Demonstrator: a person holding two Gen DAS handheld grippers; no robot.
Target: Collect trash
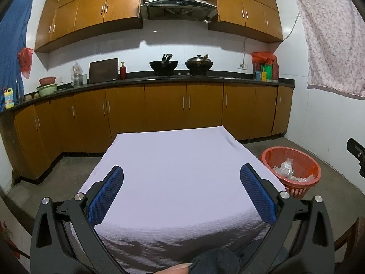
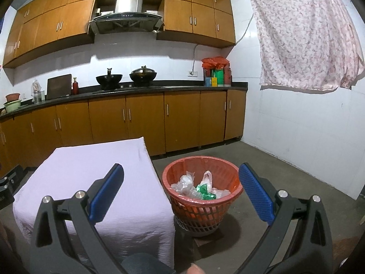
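1. The left gripper (image 1: 181,170) is spread wide with nothing between its blue pads (image 1: 106,197); it hangs above the near part of the table (image 1: 173,159), which is covered by a pale lilac cloth.
2. The right gripper (image 2: 181,171) is likewise released and empty, its blue pads (image 2: 255,193) far apart. Its left finger sits over the table's (image 2: 91,159) right-hand corner, its right finger over the bare concrete floor (image 2: 285,164).
3. Directly ahead of the right gripper, framed between its fingers, stands the red basket (image 2: 203,207), on the floor just beside the table's right edge. From the left gripper the same red basket (image 1: 294,186) lies off to the right, beyond its right finger and lower than the tabletop.
4. Inside the basket lies the trash (image 2: 200,186): crumpled clear plastic wrappers and a green-and-white piece, heaped on the bottom. In the left wrist view only the clear plastic trash (image 1: 288,170) is plain to see.
5. At the bottom edge below each gripper, a dark denim-clad knee (image 1: 214,261) of the person shows.
6. Further out, straight ahead of both grippers past the table's far edge, runs a row of brown lower cabinets (image 1: 164,107) under a black counter.
7. On that counter stand two woks (image 1: 163,65) side by side, with a steel range hood (image 1: 179,2) above them and brown wall cabinets either side.
8. To the far right of both grippers, a pink floral cloth (image 2: 308,34) hangs on the white wall.
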